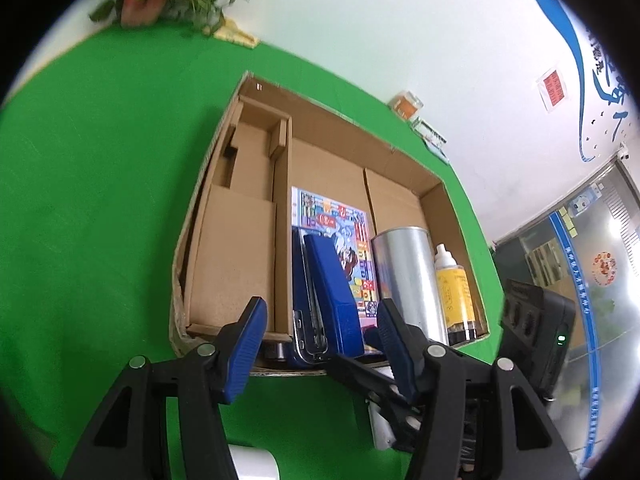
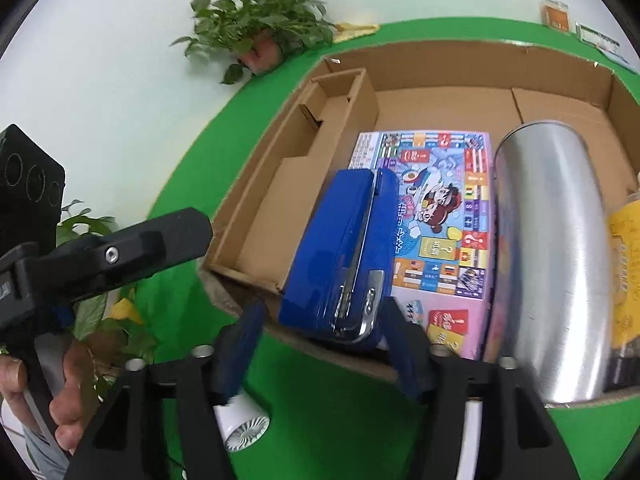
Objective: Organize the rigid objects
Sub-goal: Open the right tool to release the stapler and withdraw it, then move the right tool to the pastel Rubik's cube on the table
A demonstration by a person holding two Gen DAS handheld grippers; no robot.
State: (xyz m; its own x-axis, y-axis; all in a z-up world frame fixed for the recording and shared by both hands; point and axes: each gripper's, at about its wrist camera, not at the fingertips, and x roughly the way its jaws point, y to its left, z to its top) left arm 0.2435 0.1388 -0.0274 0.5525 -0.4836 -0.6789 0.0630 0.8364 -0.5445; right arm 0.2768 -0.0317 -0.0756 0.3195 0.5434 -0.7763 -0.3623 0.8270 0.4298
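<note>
A blue stapler [image 2: 340,248] lies on its side in an open cardboard box [image 2: 460,56], against the inner divider and partly on a colourful game box [image 2: 444,208]. A silver can [image 2: 552,248] and a yellow bottle [image 2: 628,264] lie to the right of them. My right gripper [image 2: 325,312] is open at the box's near wall, with the stapler's chrome end between its blue pads and the left pad clear of it. My left gripper [image 1: 320,320] is also open, just short of the near wall, holding nothing; the stapler [image 1: 332,284] lies beyond it.
The box sits on a green table [image 1: 100,180]. Its left compartment [image 1: 236,252] holds only cardboard inserts. A potted plant [image 2: 260,28] and small cartons [image 1: 408,106] stand at the table's back edge. A hand [image 2: 68,400] grips the left tool. A white fan-like object [image 2: 244,424] lies below.
</note>
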